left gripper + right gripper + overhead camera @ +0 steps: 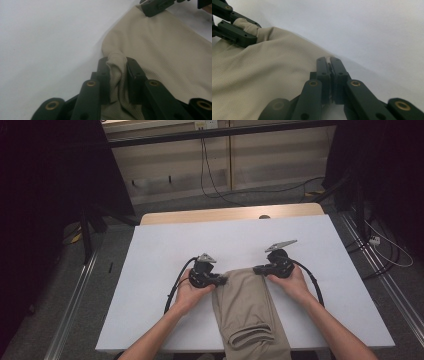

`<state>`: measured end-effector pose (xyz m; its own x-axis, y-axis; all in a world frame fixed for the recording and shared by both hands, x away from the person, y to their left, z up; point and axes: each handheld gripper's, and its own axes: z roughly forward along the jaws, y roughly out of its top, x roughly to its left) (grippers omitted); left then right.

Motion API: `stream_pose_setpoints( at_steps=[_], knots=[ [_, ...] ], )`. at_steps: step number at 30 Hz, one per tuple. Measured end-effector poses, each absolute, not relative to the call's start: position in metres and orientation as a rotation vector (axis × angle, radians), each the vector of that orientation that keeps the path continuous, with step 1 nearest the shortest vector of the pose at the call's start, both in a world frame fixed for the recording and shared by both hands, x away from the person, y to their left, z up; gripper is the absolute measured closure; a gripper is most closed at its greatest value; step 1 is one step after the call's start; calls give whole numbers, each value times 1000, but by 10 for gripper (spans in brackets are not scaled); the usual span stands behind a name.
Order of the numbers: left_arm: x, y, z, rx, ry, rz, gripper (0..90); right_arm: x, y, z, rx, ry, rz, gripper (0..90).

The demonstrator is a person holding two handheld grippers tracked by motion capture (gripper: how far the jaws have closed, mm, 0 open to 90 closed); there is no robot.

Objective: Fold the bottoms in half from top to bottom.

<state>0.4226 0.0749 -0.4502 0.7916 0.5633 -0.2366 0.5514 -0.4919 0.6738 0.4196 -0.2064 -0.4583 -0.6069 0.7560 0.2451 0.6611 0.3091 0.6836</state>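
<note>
Left claw [117,72] clamped on a bunched corner of the beige cloth [247,305]; right claw [330,67] pinching the far corner — both on the white table [165,250].

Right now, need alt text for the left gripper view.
The left tool is shut on a bunched corner of a beige cloth, its black jaws rising from the bottom edge. The cloth spreads right over a white table, and the right tool pinches the far corner at the top.

Left claw [220,280] and right claw [258,269] both clamped, pointing toward each other.
</note>
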Motion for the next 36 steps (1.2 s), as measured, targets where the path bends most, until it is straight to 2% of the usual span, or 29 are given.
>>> stream_pose_setpoints(
  at_steps=[7, 16, 24, 36],
  knots=[
    [431, 91, -427, 2049, 873, 58, 791, 418, -209, -439, 1358, 2354, 1267, 874],
    [462, 95, -401, 1977, 917, 173, 791, 442, -206, -402, 1345, 2216, 1371, 875],
    [494, 97, -356, 1887, 927, 287, 791, 467, -202, -356, 1318, 2104, 1428, 875],
    [524, 83, -295, 1799, 876, 352, 789, 489, -216, -281, 1279, 1981, 1478, 875]
  ],
)
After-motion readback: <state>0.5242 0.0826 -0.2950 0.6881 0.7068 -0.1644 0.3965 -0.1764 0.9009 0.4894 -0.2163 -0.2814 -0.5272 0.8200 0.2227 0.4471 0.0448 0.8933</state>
